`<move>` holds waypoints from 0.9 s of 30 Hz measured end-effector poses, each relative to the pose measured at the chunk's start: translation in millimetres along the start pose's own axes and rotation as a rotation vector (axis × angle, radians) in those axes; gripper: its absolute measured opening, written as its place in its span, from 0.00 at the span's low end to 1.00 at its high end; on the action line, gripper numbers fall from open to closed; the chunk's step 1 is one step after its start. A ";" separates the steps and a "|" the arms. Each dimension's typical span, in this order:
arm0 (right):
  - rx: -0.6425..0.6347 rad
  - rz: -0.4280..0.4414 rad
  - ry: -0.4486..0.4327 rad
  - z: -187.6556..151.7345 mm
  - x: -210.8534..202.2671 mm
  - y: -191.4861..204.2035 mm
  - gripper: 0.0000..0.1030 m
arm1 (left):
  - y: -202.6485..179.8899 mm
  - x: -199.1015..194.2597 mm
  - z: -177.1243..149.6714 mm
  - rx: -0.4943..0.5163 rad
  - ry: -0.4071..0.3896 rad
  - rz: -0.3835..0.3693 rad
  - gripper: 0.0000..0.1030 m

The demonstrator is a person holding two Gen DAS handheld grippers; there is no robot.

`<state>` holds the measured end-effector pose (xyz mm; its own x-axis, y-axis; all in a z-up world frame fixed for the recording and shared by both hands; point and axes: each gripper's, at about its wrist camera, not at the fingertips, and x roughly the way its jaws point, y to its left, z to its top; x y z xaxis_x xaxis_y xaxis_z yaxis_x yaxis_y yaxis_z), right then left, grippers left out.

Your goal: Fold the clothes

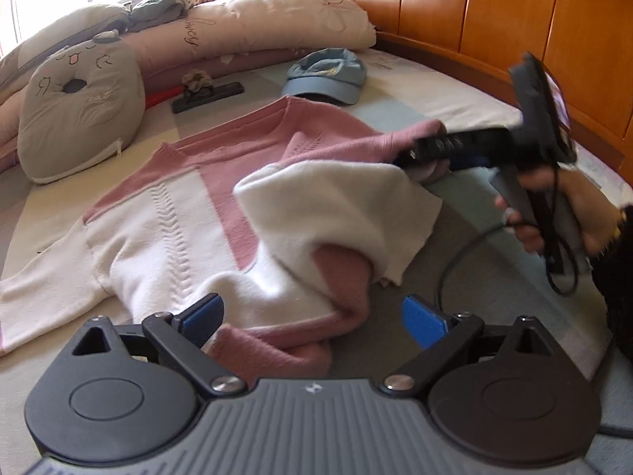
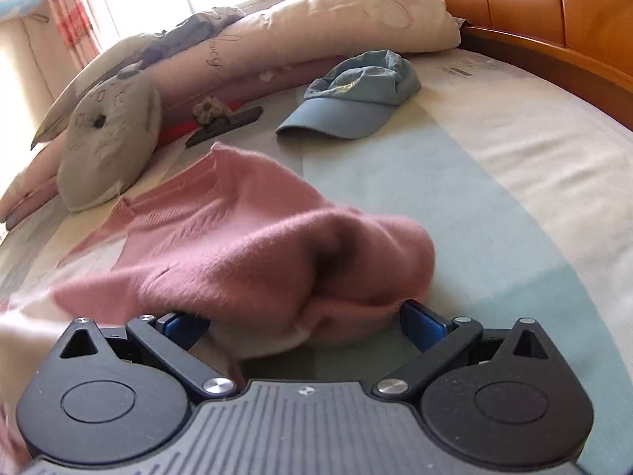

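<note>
- Only the left wrist view shows the person's hand (image 1: 561, 213) holding the right gripper (image 1: 419, 150), whose fingertips are buried in pink cloth, and the sweater's (image 1: 166, 217) white panels.
- The left gripper (image 1: 312, 316) stands wide, pink hem between its blue pads (image 1: 205, 316), unpinched.
- In its own view the right gripper (image 2: 304, 322) is spread wide around a bunched pink fold.
- Beyond the sweater: blue cap (image 2: 356, 99), cat cushion (image 1: 79, 118), pillows (image 1: 277, 27), wooden headboard (image 1: 494, 19).

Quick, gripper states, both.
Left gripper: open, fingers either side of the sweater hem.
Right gripper: open, sweater bunched between its fingers.
</note>
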<state>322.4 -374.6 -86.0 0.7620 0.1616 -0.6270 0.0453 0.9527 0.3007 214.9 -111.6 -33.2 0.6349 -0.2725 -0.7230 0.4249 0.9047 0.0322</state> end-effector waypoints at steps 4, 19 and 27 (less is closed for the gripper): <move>-0.088 -0.092 0.017 5.9 26.9 7.9 1.00 | -1.6 1.6 -2.7 0.000 0.006 0.001 0.94; -0.166 -0.210 -0.008 9.4 23.2 5.7 1.00 | -2.4 -9.3 -6.7 -0.006 -0.028 -0.067 0.96; -0.175 -0.397 -0.025 27.5 -15.5 -37.8 1.00 | -12.8 -18.8 -8.1 0.024 -0.042 -0.066 0.96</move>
<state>326.6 -420.2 -67.8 0.7230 -0.2299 -0.6515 0.2294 0.9694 -0.0875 192.3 -115.4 -25.7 0.6312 -0.3452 -0.6946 0.4818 0.8763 0.0023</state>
